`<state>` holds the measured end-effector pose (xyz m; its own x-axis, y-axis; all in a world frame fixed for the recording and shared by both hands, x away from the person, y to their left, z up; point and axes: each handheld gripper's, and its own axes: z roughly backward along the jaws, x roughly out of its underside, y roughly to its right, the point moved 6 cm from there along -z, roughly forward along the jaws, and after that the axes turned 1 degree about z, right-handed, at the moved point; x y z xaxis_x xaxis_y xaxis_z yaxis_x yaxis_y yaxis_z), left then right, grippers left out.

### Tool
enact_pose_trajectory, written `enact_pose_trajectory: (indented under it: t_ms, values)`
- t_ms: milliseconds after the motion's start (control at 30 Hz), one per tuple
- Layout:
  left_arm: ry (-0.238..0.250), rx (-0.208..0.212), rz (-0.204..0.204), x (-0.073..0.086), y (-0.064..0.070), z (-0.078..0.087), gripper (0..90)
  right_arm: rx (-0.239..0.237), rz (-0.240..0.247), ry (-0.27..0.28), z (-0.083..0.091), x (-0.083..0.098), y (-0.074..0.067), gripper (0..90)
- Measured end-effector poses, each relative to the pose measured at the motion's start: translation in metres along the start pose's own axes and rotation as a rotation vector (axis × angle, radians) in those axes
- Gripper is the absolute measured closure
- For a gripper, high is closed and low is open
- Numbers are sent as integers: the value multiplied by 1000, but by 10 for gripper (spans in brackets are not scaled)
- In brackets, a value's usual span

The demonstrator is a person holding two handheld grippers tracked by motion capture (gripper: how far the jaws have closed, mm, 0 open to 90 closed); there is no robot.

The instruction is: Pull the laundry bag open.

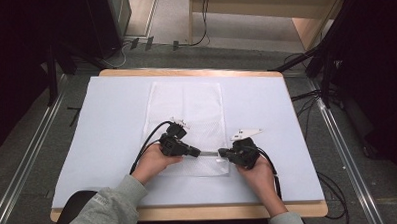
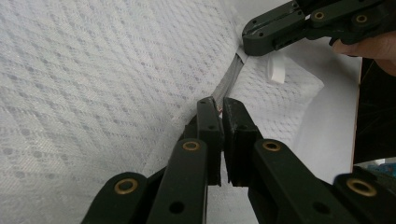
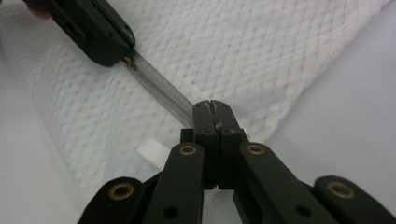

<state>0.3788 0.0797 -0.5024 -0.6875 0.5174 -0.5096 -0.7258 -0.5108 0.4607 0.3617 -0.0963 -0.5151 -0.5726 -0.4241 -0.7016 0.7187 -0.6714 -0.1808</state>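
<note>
A white mesh bag (image 1: 186, 107) lies flat on the table, with a grey zipper (image 1: 209, 153) running along its near end. My left gripper (image 1: 195, 153) (image 2: 219, 105) is shut on the small brass zipper pull (image 3: 128, 61) at the zipper's left part. My right gripper (image 1: 222, 152) (image 3: 212, 108) is shut on the zipper's right end, next to a white tag (image 2: 277, 70) (image 3: 152, 151). The two grippers point at each other, a short stretch of taut zipper (image 3: 161, 86) between them. A hand holds each gripper from the near side.
The bag rests on a pale blue sheet (image 1: 112, 125) that covers a wooden table (image 1: 185, 72). Cables (image 1: 142, 144) trail from both grippers toward the person. Dark stands and floor cables surround the table.
</note>
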Motion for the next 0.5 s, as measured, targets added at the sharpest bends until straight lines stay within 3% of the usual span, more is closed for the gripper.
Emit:
enact_pose_trajectory:
  t_ms: [167,333,500]
  values:
    - [1,2,12,0,-3,0,877,11,11,10,-3,-2,1,900]
    - [-9,10,13,1,-3,0,878,35,69,13,-4,-1,0,900]
    - [-17,11,27,1,-6,3,880,25,67,22,-4,0,1,900]
